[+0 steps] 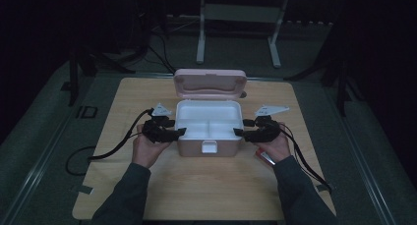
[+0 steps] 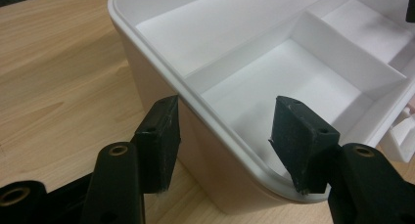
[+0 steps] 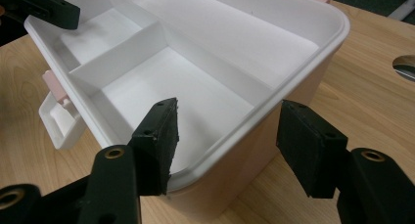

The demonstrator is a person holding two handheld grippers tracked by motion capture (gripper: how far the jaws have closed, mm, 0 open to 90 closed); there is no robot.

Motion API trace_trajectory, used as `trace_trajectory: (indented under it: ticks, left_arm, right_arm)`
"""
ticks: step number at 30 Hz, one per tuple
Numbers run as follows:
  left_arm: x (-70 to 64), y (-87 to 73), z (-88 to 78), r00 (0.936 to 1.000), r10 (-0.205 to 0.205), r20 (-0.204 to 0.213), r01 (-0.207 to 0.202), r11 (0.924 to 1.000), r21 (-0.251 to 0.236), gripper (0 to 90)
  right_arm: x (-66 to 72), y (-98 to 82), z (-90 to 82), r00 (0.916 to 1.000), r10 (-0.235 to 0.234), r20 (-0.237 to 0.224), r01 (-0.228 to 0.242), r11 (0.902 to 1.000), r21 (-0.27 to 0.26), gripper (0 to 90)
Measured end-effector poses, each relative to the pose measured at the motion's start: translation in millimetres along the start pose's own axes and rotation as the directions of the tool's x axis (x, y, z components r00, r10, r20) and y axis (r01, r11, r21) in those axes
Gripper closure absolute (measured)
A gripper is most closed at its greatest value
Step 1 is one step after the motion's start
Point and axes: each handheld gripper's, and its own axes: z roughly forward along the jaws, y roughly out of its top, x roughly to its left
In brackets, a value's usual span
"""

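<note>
Dim room. Light wood surface (image 1: 147, 95) on grey-green floor (image 1: 39, 122); white metal frame (image 1: 238, 23) behind; dark stands at the sides.

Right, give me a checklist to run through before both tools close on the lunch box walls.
1. Lid open and upright: ok.
2. Left tool straddles the lunch box wall, one pad inside, one outside: ok.
3. Right tool straddles the opposite wall the same way: ok.
4. Pads pressing on the walls: not ok, gaps show.
5. Compartments empty: ok.
6. Front latch hanging free: cannot tell.
</note>
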Motion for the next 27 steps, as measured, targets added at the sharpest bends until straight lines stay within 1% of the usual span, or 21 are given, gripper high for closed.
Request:
trace_trajectory:
  ticks: [1, 2, 4, 5, 6, 7, 9, 11, 13, 14, 16, 19, 20, 23, 24, 27]
  left_arm:
    - [0.7, 0.3, -0.2, 1.0000, 0.001, 0.001, -0.001, 1.0000, -0.003, 44.5]
    - [1.7, 0.7, -1.2, 1.0000, 0.004, -0.006, -0.004, 1.0000, -0.009, 45.2]
    - [4.0, 0.9, -4.4, 0.9996, -0.001, -0.029, 0.000, 0.9995, -0.031, 43.8]
    - [5.3, 0.8, -6.4, 0.9996, -0.007, -0.028, 0.006, 0.9992, -0.040, 43.1]
    - [7.7, 0.4, -10.3, 0.9995, -0.015, -0.027, 0.014, 0.9981, -0.060, 43.0]
    - [7.7, 0.4, -10.3, 0.9995, -0.015, -0.027, 0.014, 0.9981, -0.060, 42.6]
    - [12.4, -1.3, -21.1, 0.9993, -0.029, -0.026, 0.026, 0.9947, -0.099, 42.5]
    - [13.5, -2.7, -28.0, 0.9990, -0.023, -0.039, 0.019, 0.9941, -0.107, 42.3]
    - [13.4, -5.8, -35.6, 0.9986, -0.005, -0.053, 0.000, 0.9945, -0.105, 41.3]
    - [13.0, -8.1, -39.1, 0.9980, 0.007, -0.063, -0.013, 0.9947, -0.102, 41.2]
    - [13.7, -14.2, -44.5, 0.9973, 0.017, -0.072, -0.024, 0.9955, -0.092, 41.0]
    - [17.0, -24.9, -48.2, 0.9956, 0.020, -0.092, -0.026, 0.9978, -0.062, 40.8]
    - [17.5, -27.6, -48.2, 0.9952, 0.016, -0.096, -0.022, 0.9981, -0.058, 40.7]
    - [19.3, -40.3, -48.2, 0.9958, -0.004, -0.091, 0.000, 0.9988, -0.049, 40.7]
    - [19.1, -45.3, -47.8, 0.9957, -0.006, -0.092, 0.002, 0.9990, -0.044, 40.6]
    - [17.2, -58.8, -47.0, 0.9948, -0.007, -0.102, 0.005, 0.9998, -0.020, 40.6]
  right_arm:
    - [0.1, 0.1, 0.0, 1.0000, -0.004, 0.002, 0.004, 1.0000, -0.001, 40.5]
    - [0.3, 0.4, -0.2, 0.9999, -0.010, 0.006, 0.010, 1.0000, -0.002, 40.9]
    - [0.8, 1.7, -0.8, 0.9995, -0.024, 0.019, 0.024, 0.9997, -0.005, 41.3]
    - [0.6, 2.7, -1.1, 0.9989, -0.034, 0.032, 0.035, 0.9994, -0.003, 41.1]
    - [0.2, 3.5, -1.6, 0.9985, -0.038, 0.039, 0.038, 0.9993, -0.004, 41.1]
    - [0.2, 3.5, -1.6, 0.9985, -0.038, 0.039, 0.038, 0.9993, -0.004, 41.1]
    - [-1.4, 7.6, -6.3, 0.9982, -0.039, 0.045, 0.040, 0.9986, -0.033, 41.3]
    - [-2.0, 12.5, -10.5, 0.9984, -0.040, 0.040, 0.042, 0.9980, -0.048, 43.5]
    - [-1.8, 16.7, -13.0, 0.9982, -0.055, 0.024, 0.056, 0.9973, -0.048, 45.6]
    - [-1.2, 19.0, -14.1, 0.9976, -0.064, 0.025, 0.065, 0.9966, -0.049, 46.1]
    - [-0.2, 23.9, -15.3, 0.9966, -0.079, 0.022, 0.080, 0.9955, -0.049, 48.2]
    - [0.9, 27.3, -16.6, 0.9953, -0.095, 0.023, 0.096, 0.9940, -0.052, 49.2]
    - [1.0, 28.0, -16.7, 0.9947, -0.100, 0.024, 0.101, 0.9935, -0.051, 49.3]
    - [0.0, 28.6, -16.0, 0.9943, -0.105, 0.019, 0.106, 0.9931, -0.051, 49.5]
    - [0.1, 29.1, -15.7, 0.9939, -0.109, 0.014, 0.110, 0.9928, -0.049, 49.5]
    - [2.4, 32.4, -15.2, 0.9883, -0.153, 0.004, 0.153, 0.9876, -0.038, 49.4]
